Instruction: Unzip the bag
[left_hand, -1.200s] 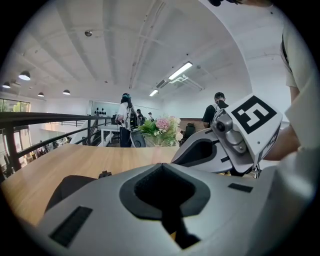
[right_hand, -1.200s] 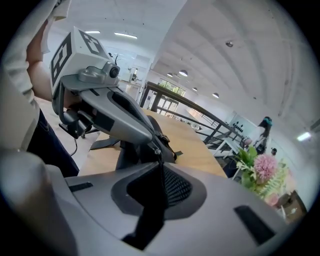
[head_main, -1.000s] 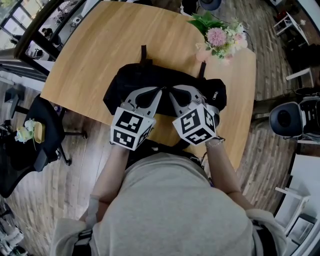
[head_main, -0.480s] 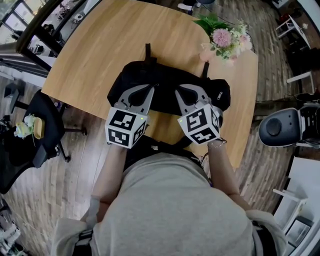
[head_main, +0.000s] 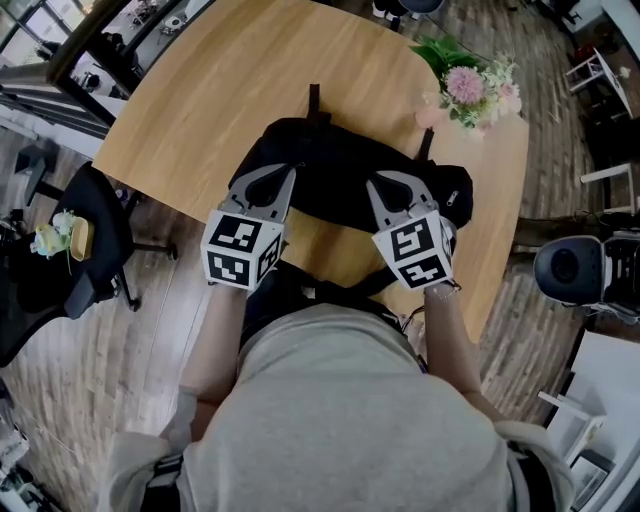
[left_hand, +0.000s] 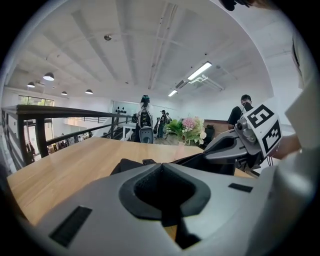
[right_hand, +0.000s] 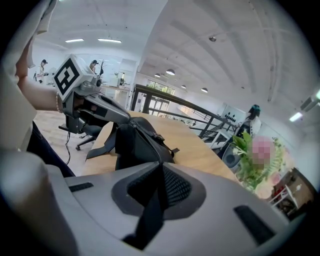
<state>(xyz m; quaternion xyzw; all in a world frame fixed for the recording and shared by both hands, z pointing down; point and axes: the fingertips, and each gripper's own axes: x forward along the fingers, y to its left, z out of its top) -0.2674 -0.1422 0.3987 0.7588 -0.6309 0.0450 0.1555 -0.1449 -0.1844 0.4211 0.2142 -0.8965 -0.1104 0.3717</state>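
A black bag (head_main: 350, 180) lies across the near part of the wooden table (head_main: 220, 90). My left gripper (head_main: 283, 172) rests at the bag's left near side and my right gripper (head_main: 383, 182) at its right near side, both pointing away from me. In the left gripper view the jaws (left_hand: 161, 166) meet at the tip with nothing seen between them. The right gripper's jaws (right_hand: 160, 164) also stand together, right below the bag's zipper line (right_hand: 152, 145). Whether they pinch anything thin is not visible. The bag (right_hand: 137, 142) looks closed.
Pink flowers (head_main: 470, 85) stand at the table's far right corner. A black bag strap (head_main: 370, 285) hangs over the table's near edge by my body. An office chair (head_main: 85, 240) stands on the floor to the left and a round grey device (head_main: 570, 265) to the right.
The two grippers, whose tips were close together over the bag's middle, have moved apart, the left one leftward and the right one rightward. The bag has stayed put.
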